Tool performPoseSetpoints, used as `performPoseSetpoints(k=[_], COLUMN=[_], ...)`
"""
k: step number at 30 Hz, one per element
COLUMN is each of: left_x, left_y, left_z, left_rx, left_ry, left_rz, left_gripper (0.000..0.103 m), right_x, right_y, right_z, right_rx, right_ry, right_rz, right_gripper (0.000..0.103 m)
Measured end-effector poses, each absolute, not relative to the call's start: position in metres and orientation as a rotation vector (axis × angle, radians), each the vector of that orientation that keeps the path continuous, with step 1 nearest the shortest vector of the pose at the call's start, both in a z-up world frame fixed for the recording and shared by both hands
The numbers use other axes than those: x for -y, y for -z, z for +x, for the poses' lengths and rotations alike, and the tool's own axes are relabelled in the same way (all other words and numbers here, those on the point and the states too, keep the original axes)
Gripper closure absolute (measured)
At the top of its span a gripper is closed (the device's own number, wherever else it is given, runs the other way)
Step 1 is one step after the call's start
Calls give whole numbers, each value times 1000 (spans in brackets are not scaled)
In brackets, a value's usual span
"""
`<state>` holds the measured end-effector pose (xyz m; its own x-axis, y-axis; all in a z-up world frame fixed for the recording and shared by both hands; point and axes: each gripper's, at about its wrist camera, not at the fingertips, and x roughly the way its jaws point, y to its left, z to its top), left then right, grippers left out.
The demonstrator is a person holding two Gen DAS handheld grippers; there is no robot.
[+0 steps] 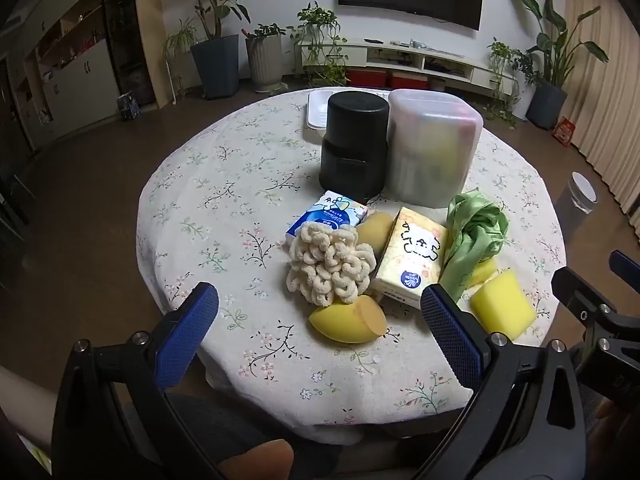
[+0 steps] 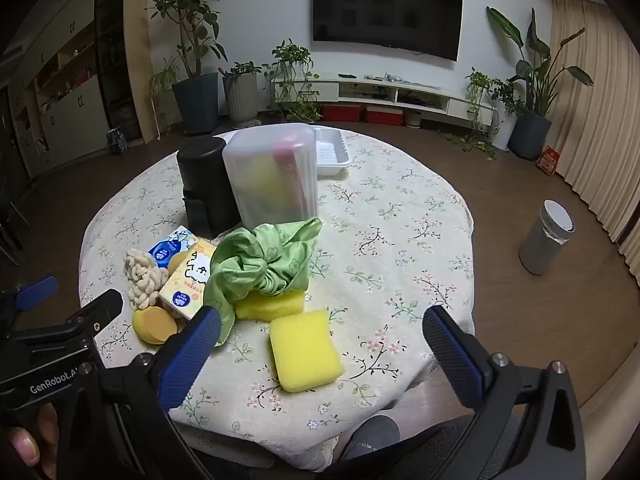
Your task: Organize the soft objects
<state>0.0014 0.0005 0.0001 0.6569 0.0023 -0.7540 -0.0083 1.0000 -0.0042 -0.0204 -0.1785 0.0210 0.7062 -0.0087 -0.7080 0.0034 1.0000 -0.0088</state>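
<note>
Evidently little is sorted: the translucent bin (image 2: 272,176) holds a few soft things, while the cream knit scrunchie (image 1: 330,268), green satin cloth (image 2: 260,264), egg-shaped sponge (image 1: 348,322), block sponge (image 2: 306,350) and tissue packs (image 1: 412,258) lie clustered on the floral tablecloth (image 2: 400,240). Left gripper (image 1: 320,320) and right gripper (image 2: 320,344) both gape, empty.

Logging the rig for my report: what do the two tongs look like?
Both the left tongs and right tongs pair matte black plastic arms with silver screws and blue textured rubber finger pads. White "GenRobot.AI" lettering marks the left body, seen from the right wrist. Bare fingers grip it; no cables show.
</note>
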Motion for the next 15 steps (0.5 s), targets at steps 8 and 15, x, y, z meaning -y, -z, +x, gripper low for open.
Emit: performPoseSetpoints(k=[8,15], left_x=[2,2], left_y=[-1,1], left_z=[-1,-1], left_rx=[-825,-832], left_ry=[-18,-15], left_rz=[8,13], left_gripper=[0,0], right_x=[180,179], right_y=[-21,-21], right_z=[-20,-20], right_rx=[-786,-787], right_ry=[10,11], right_rz=[-6,-16], right_gripper=[0,0])
